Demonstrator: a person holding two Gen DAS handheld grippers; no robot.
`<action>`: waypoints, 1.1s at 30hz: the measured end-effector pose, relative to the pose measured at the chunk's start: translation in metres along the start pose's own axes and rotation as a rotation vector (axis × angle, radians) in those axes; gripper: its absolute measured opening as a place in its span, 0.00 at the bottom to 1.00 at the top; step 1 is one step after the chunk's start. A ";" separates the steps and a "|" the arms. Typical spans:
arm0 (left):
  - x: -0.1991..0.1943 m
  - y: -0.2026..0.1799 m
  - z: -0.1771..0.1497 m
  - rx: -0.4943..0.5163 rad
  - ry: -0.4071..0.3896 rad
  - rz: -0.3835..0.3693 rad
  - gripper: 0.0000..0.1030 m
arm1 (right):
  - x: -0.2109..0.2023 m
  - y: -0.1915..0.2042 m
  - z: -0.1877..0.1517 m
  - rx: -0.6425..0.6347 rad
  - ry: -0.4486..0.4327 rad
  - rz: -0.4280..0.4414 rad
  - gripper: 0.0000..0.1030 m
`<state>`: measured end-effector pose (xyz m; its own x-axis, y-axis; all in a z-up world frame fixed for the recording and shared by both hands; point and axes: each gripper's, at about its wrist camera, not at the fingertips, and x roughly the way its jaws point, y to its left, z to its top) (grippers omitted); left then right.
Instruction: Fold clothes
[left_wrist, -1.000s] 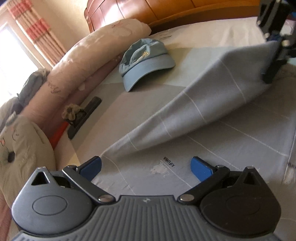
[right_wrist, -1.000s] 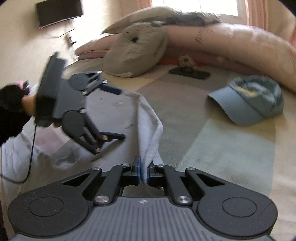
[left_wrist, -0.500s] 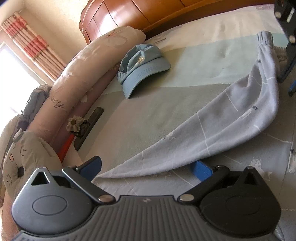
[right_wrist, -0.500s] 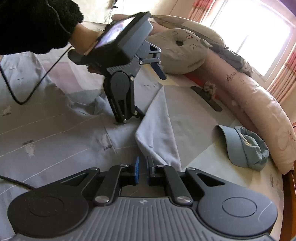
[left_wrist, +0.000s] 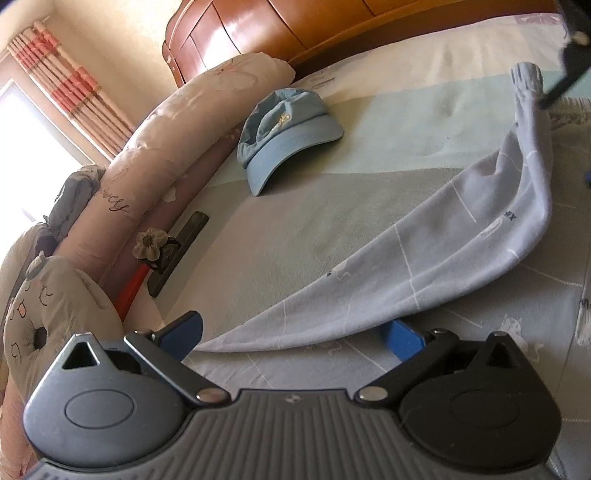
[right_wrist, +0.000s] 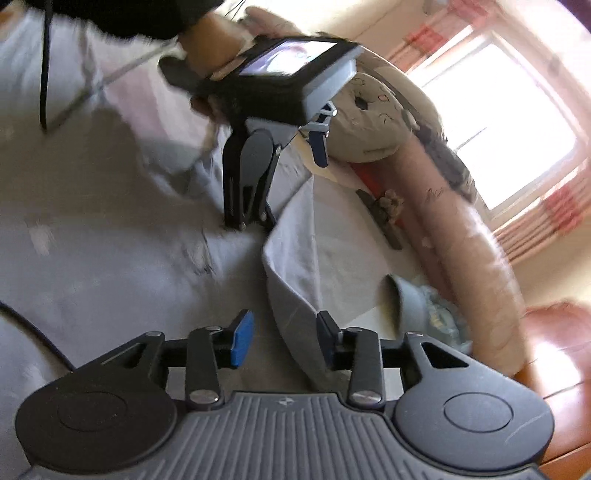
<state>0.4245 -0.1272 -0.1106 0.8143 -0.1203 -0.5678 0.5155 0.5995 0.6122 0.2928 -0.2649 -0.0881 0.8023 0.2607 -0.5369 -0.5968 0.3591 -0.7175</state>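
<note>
A light blue-grey garment (left_wrist: 424, 266) with thin white lines lies spread on the bed, one long flap folded over it and ending in a bunched tip (left_wrist: 526, 79). It also shows in the right wrist view (right_wrist: 295, 258). My left gripper (left_wrist: 291, 334) is open, low over the garment's near edge, with the fold's hem between its blue pads. My right gripper (right_wrist: 284, 338) is open with the fold's end lying between its fingers. The left gripper (right_wrist: 258, 177) shows in the right wrist view, one finger down on the cloth.
A light blue cap (left_wrist: 288, 133) lies on the bed beyond the garment. A long pink bolster (left_wrist: 177, 147), a grey cat-face cushion (left_wrist: 44, 317) and a dark flat object with a flower ornament (left_wrist: 173, 251) line the left side. A wooden headboard (left_wrist: 295, 26) stands behind.
My right gripper has opened and let go of the folded flap, which now rests on the garment. The left gripper stays open and nearly still.
</note>
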 end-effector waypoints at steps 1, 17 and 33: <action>0.000 0.000 0.000 0.003 -0.002 0.001 0.99 | 0.005 0.001 0.002 -0.028 0.006 -0.010 0.41; 0.001 0.001 -0.003 -0.027 -0.019 0.001 0.99 | 0.027 -0.001 0.011 -0.136 0.115 0.090 0.33; -0.006 -0.025 0.003 0.335 -0.077 0.085 0.99 | 0.012 -0.003 0.001 -0.035 0.111 -0.075 0.03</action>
<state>0.4073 -0.1442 -0.1207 0.8693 -0.1478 -0.4717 0.4934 0.3186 0.8094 0.3043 -0.2622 -0.0925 0.8401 0.1328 -0.5260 -0.5370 0.3414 -0.7715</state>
